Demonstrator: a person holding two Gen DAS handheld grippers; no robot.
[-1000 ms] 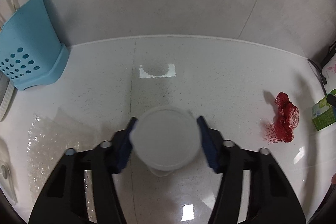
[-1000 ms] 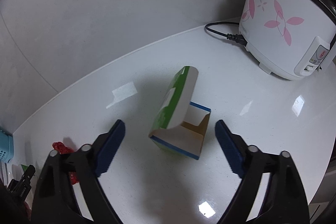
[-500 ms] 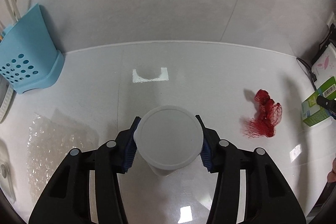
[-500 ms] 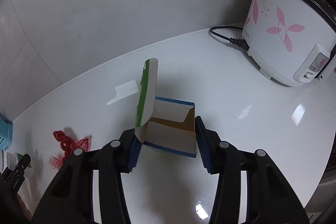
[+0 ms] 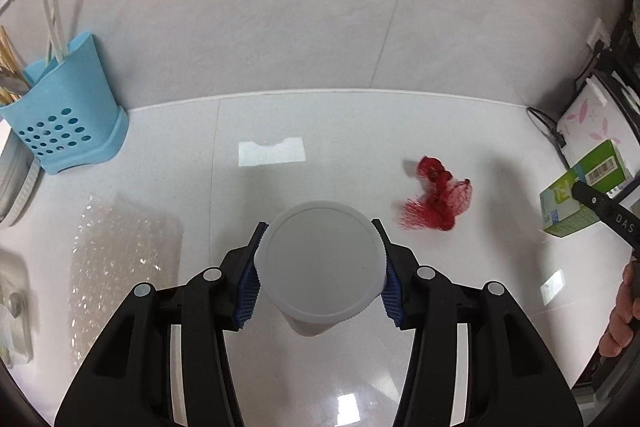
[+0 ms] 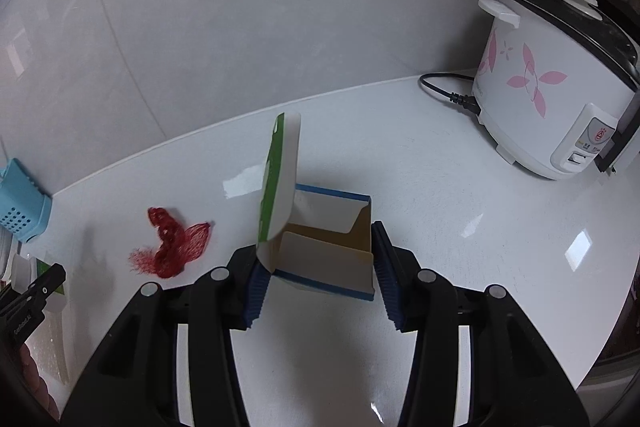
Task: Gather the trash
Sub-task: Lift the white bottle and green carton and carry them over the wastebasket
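A white speckled kitchen counter (image 5: 320, 131) ran beneath grey wall tiles, a blue utensil caddy (image 5: 68, 119) at its left end and a flowered rice cooker (image 6: 548, 99) at its right. A sheet of bubble wrap (image 5: 120, 259) lay beside the left gripper (image 5: 320, 267), which pinched a lidded white plastic tub (image 5: 320, 259) clear of the counter. A red mesh net (image 5: 436, 203) lay loose between the two hands. The right gripper (image 6: 316, 267) clamped an open green-and-white carton (image 6: 320, 251), its flap standing up. Both loads looked best carried level and steadily, with firm squeezes, since the flimsy carton could buckle. No bin was visible; the tub's contents stayed hidden under its lid, and the carton's print was unreadable.
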